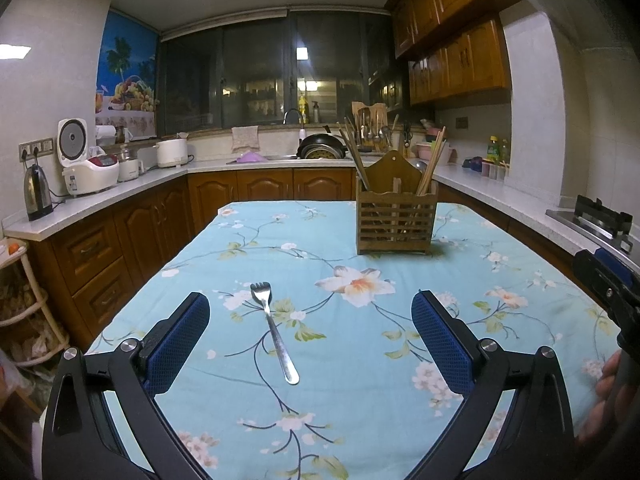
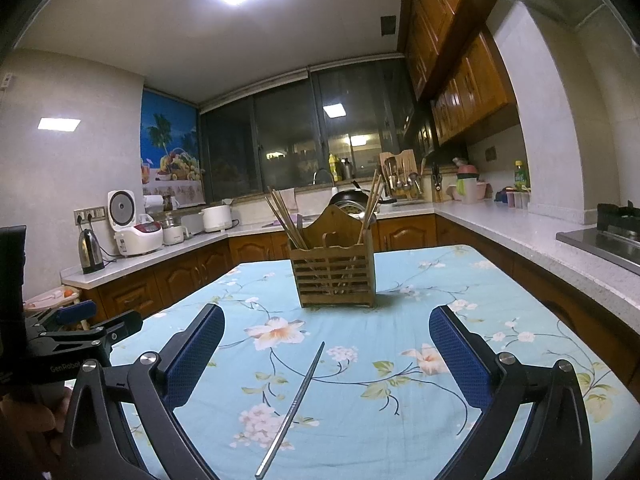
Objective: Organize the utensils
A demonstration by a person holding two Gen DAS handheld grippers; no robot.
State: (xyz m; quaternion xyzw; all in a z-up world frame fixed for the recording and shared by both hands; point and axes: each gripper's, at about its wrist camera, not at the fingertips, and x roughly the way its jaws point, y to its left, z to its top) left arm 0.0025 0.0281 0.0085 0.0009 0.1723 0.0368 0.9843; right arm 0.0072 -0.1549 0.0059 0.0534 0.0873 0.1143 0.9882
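While the left wrist view shows a metal fork [image 1: 274, 332] lying flat on the floral tablecloth [image 1: 360, 420], the right wrist view shows a metal chopstick [image 2: 291, 408] instead, lying diagonally on the same cloth; neither utensil appears in the other view. Both views take in the wooden utensil holder [image 1: 396, 220] standing upright toward the far end of the table, chopsticks leaning out of its compartments.

Left gripper [image 1: 310, 334]: fingers spread wide, blue pads facing each other, nothing between them but the fork on the cloth below; no contact visible. Fork tines point away, handle toward the camera, closer to the left finger.

Right gripper [image 2: 326, 354]: spread wide likewise, holding nothing. The chopstick lies between the fingers, far tip toward the holder, near end running off the bottom of the frame; not touching either pad.

Holder well apart from both utensils.
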